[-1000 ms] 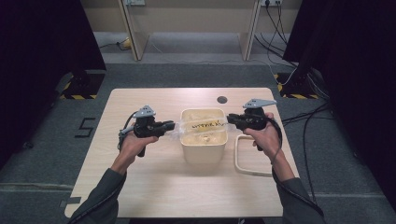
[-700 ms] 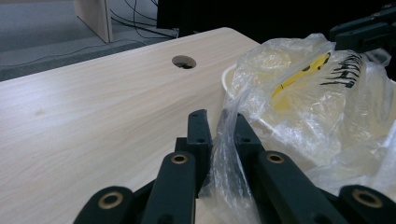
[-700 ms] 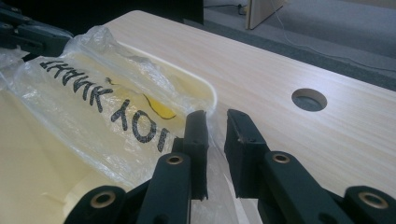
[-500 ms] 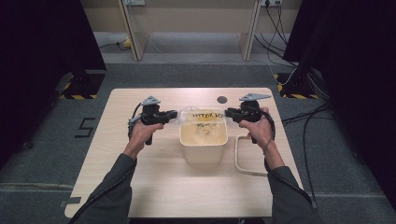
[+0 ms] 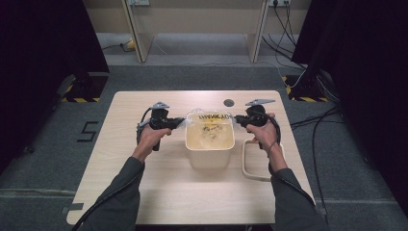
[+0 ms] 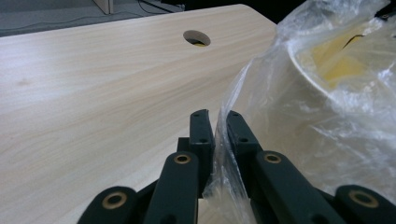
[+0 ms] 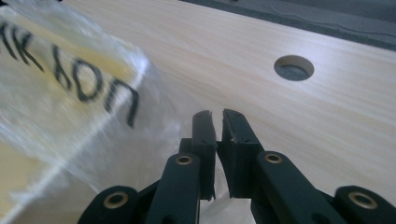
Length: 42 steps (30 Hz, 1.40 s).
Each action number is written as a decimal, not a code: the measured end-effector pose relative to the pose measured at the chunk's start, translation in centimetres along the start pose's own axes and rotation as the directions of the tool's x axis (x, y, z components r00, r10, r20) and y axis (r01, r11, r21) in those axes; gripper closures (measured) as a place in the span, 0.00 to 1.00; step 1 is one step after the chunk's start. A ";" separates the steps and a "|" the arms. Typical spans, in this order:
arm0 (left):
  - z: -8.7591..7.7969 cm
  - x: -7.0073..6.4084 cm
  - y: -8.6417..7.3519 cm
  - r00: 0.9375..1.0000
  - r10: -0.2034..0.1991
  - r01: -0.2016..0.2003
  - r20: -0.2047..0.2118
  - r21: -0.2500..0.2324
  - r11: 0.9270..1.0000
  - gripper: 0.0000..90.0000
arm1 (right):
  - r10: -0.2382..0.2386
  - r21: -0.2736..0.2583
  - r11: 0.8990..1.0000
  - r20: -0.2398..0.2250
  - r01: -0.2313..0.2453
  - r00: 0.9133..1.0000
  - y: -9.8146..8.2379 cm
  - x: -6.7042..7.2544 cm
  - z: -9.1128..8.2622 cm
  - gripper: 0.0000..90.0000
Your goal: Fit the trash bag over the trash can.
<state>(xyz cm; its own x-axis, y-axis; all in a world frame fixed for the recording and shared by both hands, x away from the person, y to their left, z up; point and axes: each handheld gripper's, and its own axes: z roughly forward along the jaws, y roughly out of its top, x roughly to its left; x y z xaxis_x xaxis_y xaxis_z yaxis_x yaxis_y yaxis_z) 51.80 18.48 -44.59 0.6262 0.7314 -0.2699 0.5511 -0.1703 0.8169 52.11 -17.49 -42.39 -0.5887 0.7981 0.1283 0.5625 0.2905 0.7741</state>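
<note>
High view: the wooden bench (image 5: 159, 192) carries a cream bin (image 5: 210, 153) at its centre, lined with a clear plastic bag (image 5: 210, 126) bearing black lettering. A cream loop-shaped frame (image 5: 250, 166) lies flat just beside the bin, under the right forearm. A round hole (image 5: 229, 102) is set in the bench behind the bin. The left tongs (image 5: 182, 122) are closed on the bag's left edge; film is seen pinched between the jaws in the left gripper view. The right tongs (image 5: 236, 121) are closed at the bag's right edge, film gathered at the jaw base; their jaws have just been closing.
</note>
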 end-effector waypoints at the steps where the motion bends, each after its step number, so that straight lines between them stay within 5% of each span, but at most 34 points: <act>1: 0.0 -0.1 0.1 1.000 0.002 -0.002 0.001 -0.001 1.000 0.93 | 0.001 -0.001 1.000 -0.004 -0.001 1.000 -0.2 -0.1 0.0 0.93; 9: -0.5 -0.4 0.7 0.999 0.037 -0.037 -0.008 -0.031 0.999 0.88 | -0.053 -0.157 0.986 -0.006 0.051 0.999 1.8 0.8 -3.2 0.72; 14: -1.0 -0.8 1.1 0.998 0.065 -0.065 -0.007 -0.046 0.997 0.85 | -0.098 -0.169 0.981 -0.036 0.091 0.995 3.3 2.3 -3.4 0.62; 19: -1.3 -1.2 1.4 0.997 0.084 -0.084 -0.002 -0.052 0.995 0.84 | -0.163 -0.118 0.981 -0.047 0.156 0.986 3.5 2.9 -1.4 0.65; 23: -1.5 -1.1 1.5 0.996 0.093 -0.093 -0.002 -0.051 0.994 0.87 | -0.192 -0.121 0.975 -0.054 0.184 0.980 3.5 3.0 -0.6 0.89; 27: -1.3 -0.9 1.2 0.996 0.088 -0.089 -0.004 -0.050 0.995 0.89 | -0.134 -0.163 0.979 -0.058 0.123 0.989 3.7 2.3 -0.6 0.96; 31: -0.8 -0.9 0.9 0.997 0.080 -0.080 0.000 -0.042 0.996 0.90 | -0.039 -0.142 0.989 -0.065 0.029 0.997 3.4 1.6 0.1 0.97; 39: -0.1 -1.1 -0.4 0.994 0.110 -0.110 -0.002 0.020 0.994 0.92 | 0.015 -0.117 0.993 -0.097 -0.027 0.995 2.3 0.9 0.5 0.94; 42: 0.4 -0.8 -1.2 0.996 0.091 -0.091 0.003 0.057 0.994 0.92 | 0.037 -0.083 0.996 -0.066 -0.042 0.997 2.0 0.4 0.1 0.89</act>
<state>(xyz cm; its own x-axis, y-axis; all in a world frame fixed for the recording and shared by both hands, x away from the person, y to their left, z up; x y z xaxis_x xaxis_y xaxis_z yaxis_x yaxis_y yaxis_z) 50.87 17.88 -45.57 0.6753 0.7109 -0.1964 0.5224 -0.2730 0.8078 53.06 -16.52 -40.90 -0.6045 0.7718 0.1974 0.5369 0.2117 0.8166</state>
